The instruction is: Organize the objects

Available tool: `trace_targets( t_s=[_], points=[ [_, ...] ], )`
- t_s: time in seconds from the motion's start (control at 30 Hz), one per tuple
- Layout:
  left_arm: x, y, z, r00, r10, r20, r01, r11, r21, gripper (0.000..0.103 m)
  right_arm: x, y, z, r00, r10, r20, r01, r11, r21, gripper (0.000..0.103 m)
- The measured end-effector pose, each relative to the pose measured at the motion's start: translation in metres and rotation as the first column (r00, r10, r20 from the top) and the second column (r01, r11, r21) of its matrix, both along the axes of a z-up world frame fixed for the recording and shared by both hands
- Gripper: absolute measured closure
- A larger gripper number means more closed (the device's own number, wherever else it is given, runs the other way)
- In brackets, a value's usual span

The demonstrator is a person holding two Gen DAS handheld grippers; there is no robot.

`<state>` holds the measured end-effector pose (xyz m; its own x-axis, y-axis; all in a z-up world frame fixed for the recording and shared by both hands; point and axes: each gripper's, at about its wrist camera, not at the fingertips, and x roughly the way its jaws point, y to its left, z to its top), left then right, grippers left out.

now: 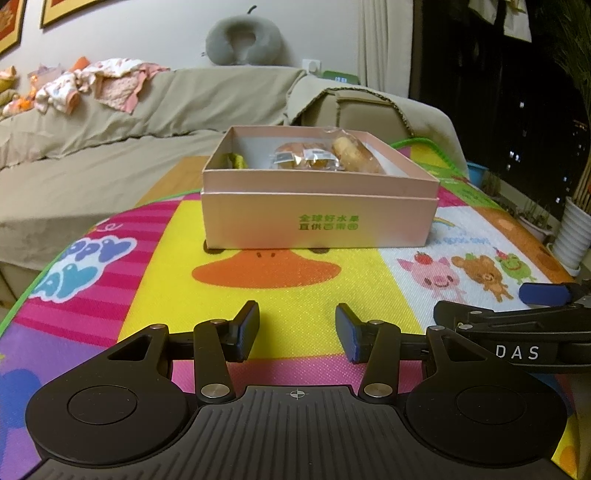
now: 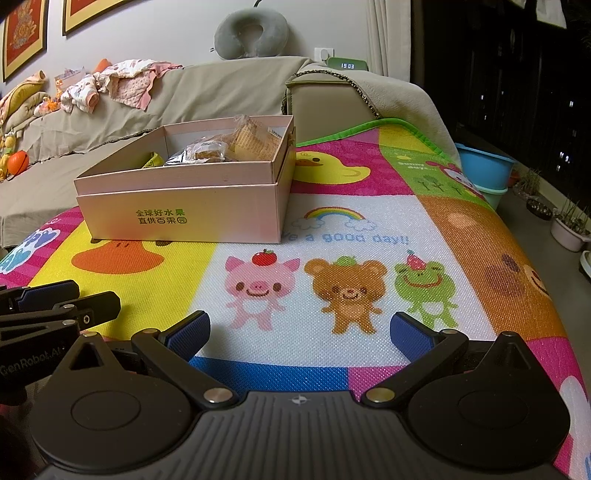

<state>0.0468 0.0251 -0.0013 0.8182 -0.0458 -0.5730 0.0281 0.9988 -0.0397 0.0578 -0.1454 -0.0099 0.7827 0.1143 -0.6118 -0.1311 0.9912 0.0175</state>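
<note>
A pink cardboard box (image 1: 317, 218) with green lettering stands on the colourful play mat (image 1: 295, 295). It holds wrapped pastries (image 1: 306, 157) and a yellow packet (image 1: 236, 160). My left gripper (image 1: 297, 330) is open and empty, low over the mat, a short way in front of the box. In the right wrist view the box (image 2: 184, 218) is ahead to the left with the pastries (image 2: 221, 147) inside. My right gripper (image 2: 299, 332) is open wide and empty over the mat's animal pictures. Each gripper shows at the edge of the other's view.
A beige covered sofa (image 1: 110, 122) with baby clothes (image 1: 92, 85) and a grey neck pillow (image 2: 251, 33) lies behind the mat. Blue tubs (image 2: 484, 173) and plant pots (image 2: 569, 229) stand on the floor at the right, by a dark window.
</note>
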Motion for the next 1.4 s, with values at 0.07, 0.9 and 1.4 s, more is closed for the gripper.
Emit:
trace_targets(
  t_s=[0.07,0.9,1.4],
  points=[
    [0.0008,-0.0023,-0.0001,1.0,0.002,0.0,-0.002,1.0,0.017,0.053,0.0003,0.0003,0.0,1.0,0.0,0.0,0.0,1.0,0.0,0.0],
    [0.0007,-0.0018,-0.0003,1.0,0.002,0.001,-0.002,1.0,0.006,0.053,0.0003,0.0005,-0.0003,1.0,-0.001,-0.001,0.001,1.0,-0.001,0.0],
    [0.0005,-0.0033,-0.0006,1.0,0.002,0.001,-0.002,1.0,0.005,0.053,0.0005,0.0003,0.0,1.0,0.0,0.0,0.0,1.0,0.0,0.0]
  ],
)
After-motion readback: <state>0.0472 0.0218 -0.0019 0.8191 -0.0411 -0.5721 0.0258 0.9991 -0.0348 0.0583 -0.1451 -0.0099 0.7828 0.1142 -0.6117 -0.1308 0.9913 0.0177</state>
